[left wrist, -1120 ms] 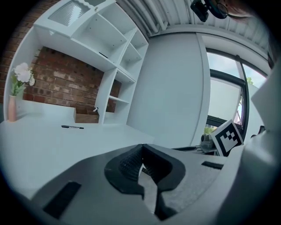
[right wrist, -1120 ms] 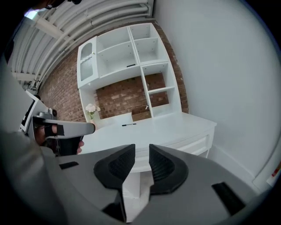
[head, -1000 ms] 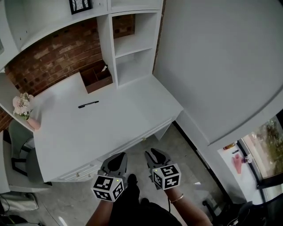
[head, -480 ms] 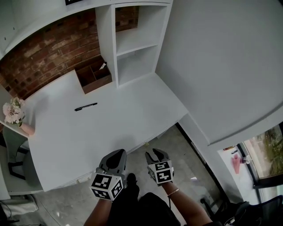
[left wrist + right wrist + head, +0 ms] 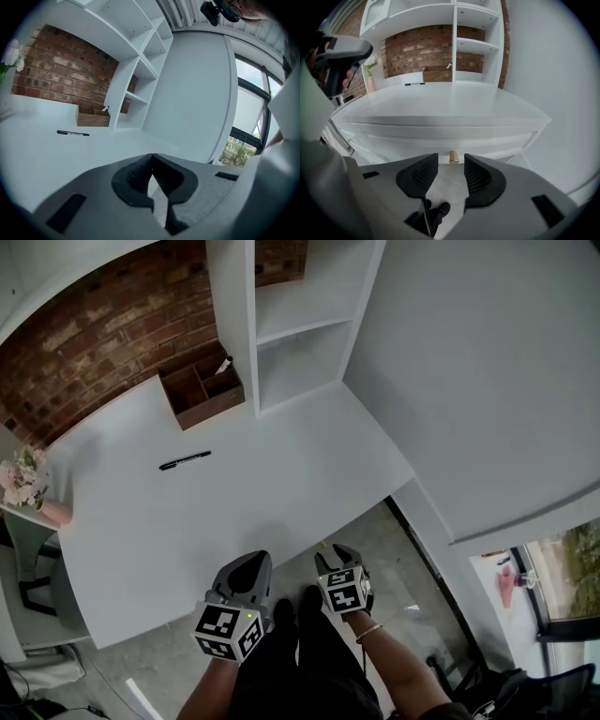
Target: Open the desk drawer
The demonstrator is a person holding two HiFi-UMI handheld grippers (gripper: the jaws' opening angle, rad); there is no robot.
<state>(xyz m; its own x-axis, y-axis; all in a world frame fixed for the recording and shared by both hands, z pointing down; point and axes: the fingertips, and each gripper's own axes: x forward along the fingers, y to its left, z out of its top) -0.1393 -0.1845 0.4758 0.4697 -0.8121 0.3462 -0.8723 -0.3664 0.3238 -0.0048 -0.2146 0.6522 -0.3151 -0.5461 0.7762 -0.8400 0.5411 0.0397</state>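
The white drawer front (image 5: 440,136) runs under the desk top (image 5: 234,493), with a small brass knob (image 5: 453,157) at its lower middle. My right gripper (image 5: 451,159) points at that knob. Its jaws are opening, and the knob stands just beyond the tips, in line with the gap, with no pad touching it. In the head view the right gripper (image 5: 335,551) hangs just below the desk's front edge. My left gripper (image 5: 251,559) is beside it at the left, over the desk edge, its fingertips (image 5: 152,156) meeting with nothing in them.
A black pen (image 5: 185,461) lies on the desk. A brown wooden organiser (image 5: 202,390) stands against the brick wall, next to white shelves (image 5: 300,334). Pink flowers (image 5: 23,479) sit at the far left. A white wall (image 5: 487,381) bounds the desk's right side.
Both grippers have come closer to the desk's front edge. The right one has sunk below the desk edge and tilted down, and its jaws stand wider apart.
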